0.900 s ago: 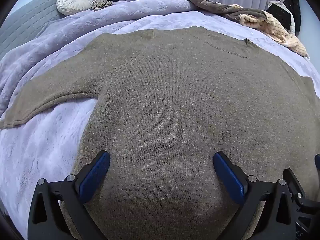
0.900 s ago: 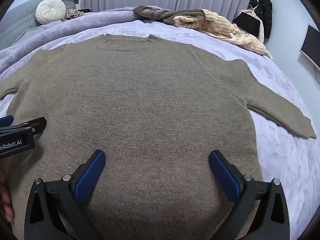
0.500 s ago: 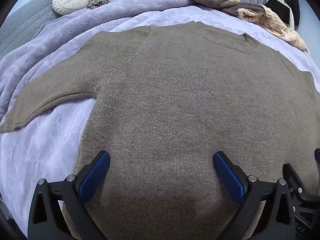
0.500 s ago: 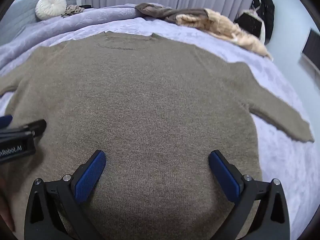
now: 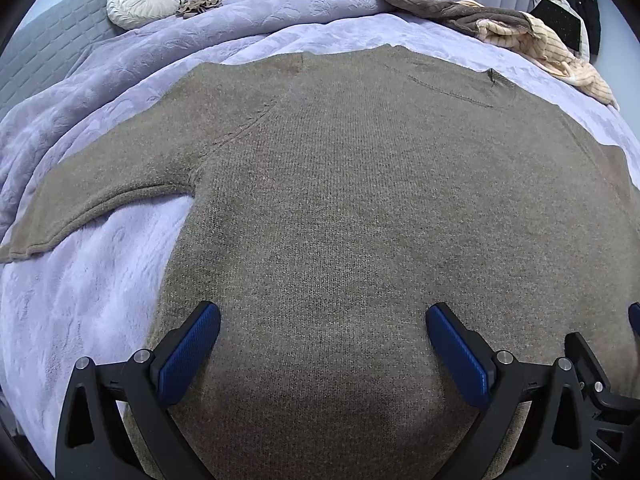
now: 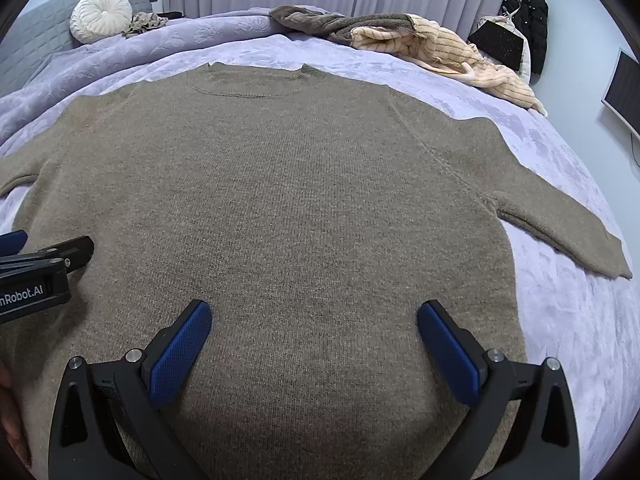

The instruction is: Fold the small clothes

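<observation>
Lying flat beneath both wide-open tools [image 5: 322,330] [image 6: 314,326], the brown sweater [image 5: 360,200] spreads outward.

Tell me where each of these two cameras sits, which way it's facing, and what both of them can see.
Left wrist: sits on the left gripper, angled down over the brown sweater toward its left sleeve; both blue fingers show, wide open.
Right wrist: sits on the right gripper, angled down over the sweater toward its right sleeve; its open fingers show, plus the left gripper's tip at the left edge.
Shared: the sweater spread flat on the lilac blanket, the round cushion, and the heap of clothes at the far side.
</observation>
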{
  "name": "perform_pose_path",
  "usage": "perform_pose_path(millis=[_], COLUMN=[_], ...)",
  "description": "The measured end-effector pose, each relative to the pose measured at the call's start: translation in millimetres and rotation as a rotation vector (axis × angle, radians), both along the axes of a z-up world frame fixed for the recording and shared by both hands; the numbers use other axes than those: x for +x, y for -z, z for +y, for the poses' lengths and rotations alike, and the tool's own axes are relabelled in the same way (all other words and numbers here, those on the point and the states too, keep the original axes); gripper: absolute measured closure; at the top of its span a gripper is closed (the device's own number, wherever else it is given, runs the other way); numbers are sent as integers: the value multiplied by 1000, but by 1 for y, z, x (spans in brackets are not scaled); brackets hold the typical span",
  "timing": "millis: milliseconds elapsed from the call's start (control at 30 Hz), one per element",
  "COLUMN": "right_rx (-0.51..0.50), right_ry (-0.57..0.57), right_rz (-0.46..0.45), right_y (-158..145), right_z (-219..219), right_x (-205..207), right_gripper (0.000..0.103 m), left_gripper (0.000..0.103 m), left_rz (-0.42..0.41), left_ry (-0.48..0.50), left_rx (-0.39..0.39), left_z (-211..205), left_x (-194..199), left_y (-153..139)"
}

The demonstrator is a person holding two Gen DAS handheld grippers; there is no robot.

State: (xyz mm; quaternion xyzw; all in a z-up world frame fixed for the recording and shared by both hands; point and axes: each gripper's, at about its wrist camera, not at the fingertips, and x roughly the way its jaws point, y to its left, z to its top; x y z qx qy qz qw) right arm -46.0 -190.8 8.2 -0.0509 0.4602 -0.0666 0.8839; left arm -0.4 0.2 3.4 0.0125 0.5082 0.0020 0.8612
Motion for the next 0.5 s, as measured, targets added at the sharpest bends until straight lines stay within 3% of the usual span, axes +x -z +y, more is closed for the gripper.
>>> perform_pose_path(millis=[267, 500], right_rx=[14, 9], right_ry=[4, 1], right_rz=[8, 134], right_y=[0, 2], right_z=[0, 0], right_x=[1, 17], right_gripper=[0, 0], left_gripper=[0, 0], left_rz=[49, 119], left_ry=[17, -2], left_rx=[9, -1], left_z=[-2, 1], left_x=[4, 16], left_y=[-1, -2])
